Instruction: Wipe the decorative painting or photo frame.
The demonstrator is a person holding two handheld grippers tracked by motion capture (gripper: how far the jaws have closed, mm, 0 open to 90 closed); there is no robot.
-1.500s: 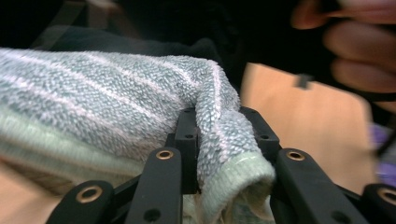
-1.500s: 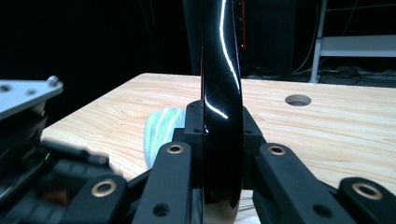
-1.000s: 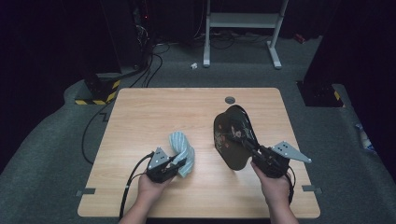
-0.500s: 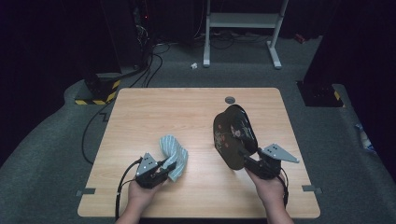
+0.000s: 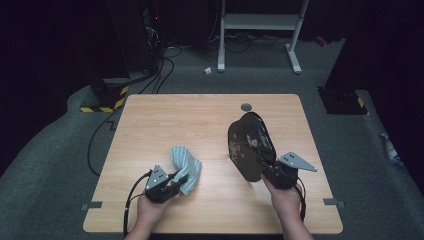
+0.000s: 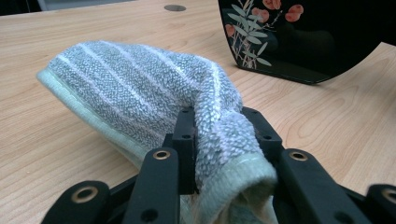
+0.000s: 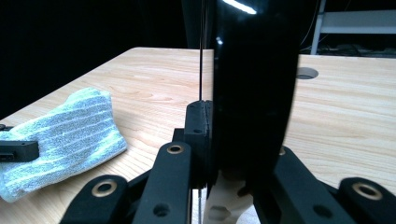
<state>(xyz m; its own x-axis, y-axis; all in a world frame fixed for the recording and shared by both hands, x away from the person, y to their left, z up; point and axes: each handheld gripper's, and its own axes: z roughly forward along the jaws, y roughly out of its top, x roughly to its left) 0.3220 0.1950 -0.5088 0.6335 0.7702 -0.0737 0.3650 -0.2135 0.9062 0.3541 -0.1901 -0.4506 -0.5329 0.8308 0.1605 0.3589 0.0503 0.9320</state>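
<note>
Left gripper (image 6: 224, 140) clamped on towel (image 6: 140, 88), right gripper (image 7: 233, 140) on plate's (image 6: 299, 37) flower-painted face.

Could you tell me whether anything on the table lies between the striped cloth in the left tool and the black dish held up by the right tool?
Nothing visible does: bare table separates the cloth and the dish.

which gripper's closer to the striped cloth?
Left. The left gripper is shut on the striped cloth; the right gripper is off to the side, gripping the black plate.
</note>
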